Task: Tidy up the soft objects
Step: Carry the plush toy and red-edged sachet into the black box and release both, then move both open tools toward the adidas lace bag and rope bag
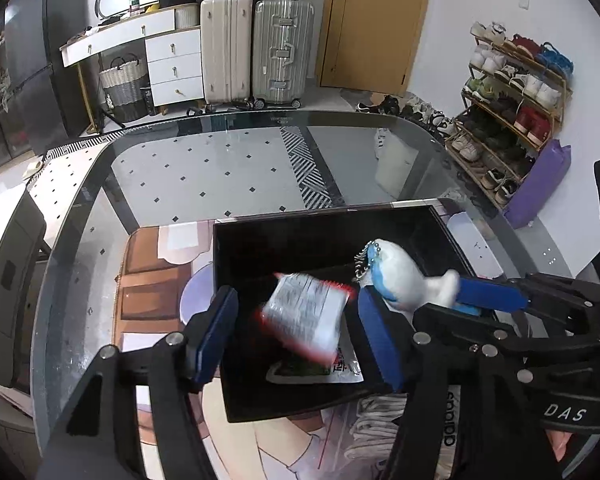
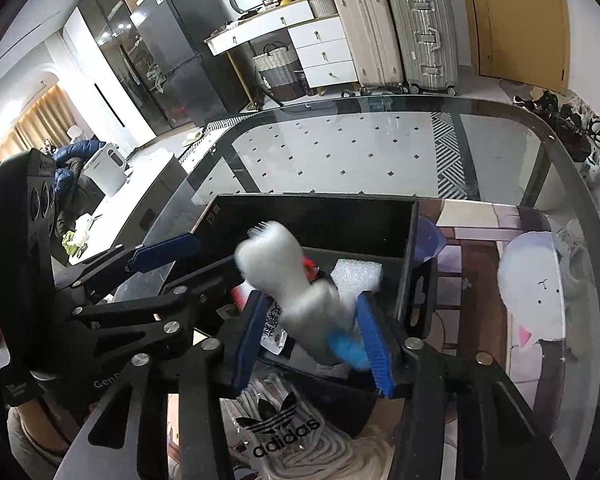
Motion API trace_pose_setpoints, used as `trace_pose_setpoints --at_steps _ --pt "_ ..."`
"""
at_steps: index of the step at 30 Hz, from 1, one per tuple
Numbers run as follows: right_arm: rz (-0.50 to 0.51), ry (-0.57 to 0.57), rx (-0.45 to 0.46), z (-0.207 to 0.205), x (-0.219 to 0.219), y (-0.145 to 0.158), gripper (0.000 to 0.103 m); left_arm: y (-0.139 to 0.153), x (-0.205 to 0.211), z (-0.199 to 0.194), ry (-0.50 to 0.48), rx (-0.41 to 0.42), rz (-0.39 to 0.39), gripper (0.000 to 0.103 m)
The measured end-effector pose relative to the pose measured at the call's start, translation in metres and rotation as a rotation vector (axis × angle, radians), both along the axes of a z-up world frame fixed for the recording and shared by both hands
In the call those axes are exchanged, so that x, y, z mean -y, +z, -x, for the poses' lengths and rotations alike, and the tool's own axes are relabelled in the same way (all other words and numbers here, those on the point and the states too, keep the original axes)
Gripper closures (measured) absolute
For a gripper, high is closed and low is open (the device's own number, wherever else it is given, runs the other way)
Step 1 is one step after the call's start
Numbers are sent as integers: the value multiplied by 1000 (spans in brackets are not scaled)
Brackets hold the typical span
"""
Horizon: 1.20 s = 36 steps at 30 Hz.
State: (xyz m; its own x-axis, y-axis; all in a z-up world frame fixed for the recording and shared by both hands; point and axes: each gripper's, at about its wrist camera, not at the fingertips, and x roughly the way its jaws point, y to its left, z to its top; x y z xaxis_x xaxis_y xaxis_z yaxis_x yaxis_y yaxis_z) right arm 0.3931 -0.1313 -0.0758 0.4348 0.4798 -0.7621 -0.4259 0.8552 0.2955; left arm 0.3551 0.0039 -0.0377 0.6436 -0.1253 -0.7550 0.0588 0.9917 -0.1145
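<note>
A: Where is the left tool [image 1: 296, 330]?

B: Over the black box [image 1: 236, 248] on the glass worktop [image 1: 180, 168], its 2 blue fingers [image 1: 216, 334] spread wide. A blurred red-edged packet [image 1: 306, 316] sits in the gap between them, touching neither, so it has hold of nothing.

A: And the right tool [image 2: 314, 338]?

B: Partly closed, its 2 blue pads [image 2: 374, 344] pressing the tail end of a white and blue plush toy [image 2: 288, 272]. The toy sticks up over the box, its bead chain [image 1: 366, 258] hanging at the top in the left wrist view.

A: Anything inside the box?

B: A printed snack pouch [image 1: 332, 368] lies flat on the floor of it, below the packet. A white foam piece [image 2: 356, 274] rests in the far compartment. Just outside the near wall lies a bag of white socks [image 2: 296, 440] marked adidas.
</note>
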Motion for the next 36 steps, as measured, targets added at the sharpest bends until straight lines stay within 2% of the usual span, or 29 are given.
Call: trace_pose_setpoints --at_steps 3,8,11,16,22,26,30,36 --pt "-21 -5 3 3 4 5 45 1 1 2 -6 8 0 36" --pt "-40 -14 18 10 15 16 43 11 5 13 4 50 -34 29" --pt "-40 -7 30 17 20 23 41 16 4 21 -3 62 -25 27" --pt "-29 41 25 39 23 24 40 18 6 38 -35 55 -29 27" --pt "2 114 -18 56 22 6 40 6 10 62 -86 -5 -62 27" --pt "32 133 -66 57 23 -11 40 -12 12 70 -111 -72 -96 27" --pt "54 147 -101 54 21 -26 40 -30 12 71 -111 -119 -166 27" --pt "59 145 -135 51 17 -39 40 -42 9 70 -95 -160 -193 27"
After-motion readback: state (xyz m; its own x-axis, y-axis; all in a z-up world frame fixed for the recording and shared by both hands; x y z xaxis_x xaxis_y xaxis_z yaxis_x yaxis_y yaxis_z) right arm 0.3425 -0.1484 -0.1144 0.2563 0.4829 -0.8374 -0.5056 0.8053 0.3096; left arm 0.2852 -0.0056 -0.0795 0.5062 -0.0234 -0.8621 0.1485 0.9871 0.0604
